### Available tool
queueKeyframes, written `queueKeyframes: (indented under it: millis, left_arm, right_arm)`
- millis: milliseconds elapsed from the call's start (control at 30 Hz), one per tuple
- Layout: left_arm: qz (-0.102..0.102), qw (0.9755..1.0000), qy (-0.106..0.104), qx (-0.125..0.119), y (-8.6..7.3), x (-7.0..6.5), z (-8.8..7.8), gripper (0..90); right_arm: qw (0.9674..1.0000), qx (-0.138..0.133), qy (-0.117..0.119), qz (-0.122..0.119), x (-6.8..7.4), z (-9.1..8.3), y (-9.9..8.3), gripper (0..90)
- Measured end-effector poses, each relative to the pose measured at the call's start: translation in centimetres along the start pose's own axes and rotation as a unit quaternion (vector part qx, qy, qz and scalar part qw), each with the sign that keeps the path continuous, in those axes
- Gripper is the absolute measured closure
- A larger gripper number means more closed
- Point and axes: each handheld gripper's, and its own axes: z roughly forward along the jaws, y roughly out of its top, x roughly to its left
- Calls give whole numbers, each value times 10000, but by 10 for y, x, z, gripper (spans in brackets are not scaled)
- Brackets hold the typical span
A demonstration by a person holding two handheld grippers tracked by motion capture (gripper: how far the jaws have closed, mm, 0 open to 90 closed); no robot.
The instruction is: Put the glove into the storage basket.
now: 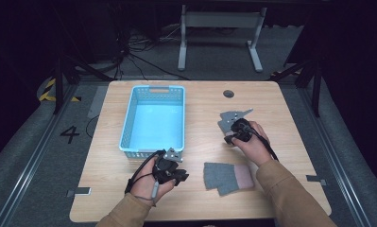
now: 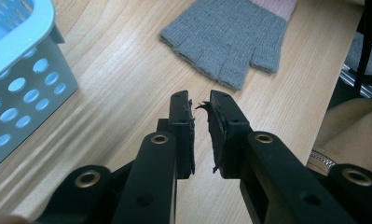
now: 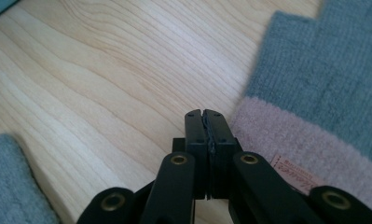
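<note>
Grey knit with a pink cuff: a fingerless glove (image 1: 227,178) is seen in the high view on the tabletop (image 1: 290,142), between the two hands, its long axis running left to right, cuff toward the right arm. The left gripper (image 1: 180,177) is nearer to it; the right gripper (image 1: 229,138) rests farther back by a second grey glove (image 1: 228,119).

In the left gripper view, the glove (image 2: 230,39) lies just ahead of the jaws, which are parted by a narrow gap, nothing between them. A blue basket (image 2: 20,70) stands aside.

In the right gripper view, the jaws are clenched on nothing, just beside the pink cuff (image 3: 295,149).
</note>
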Motion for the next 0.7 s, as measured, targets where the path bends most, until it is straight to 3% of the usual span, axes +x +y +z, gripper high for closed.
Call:
queueKeyframes:
  millis: [700]
  left_arm:
    - [1,10000,-22,10,1,1,1,789]
  right_arm:
    - [9994,72,-147,299,-23,-10,-22,900]
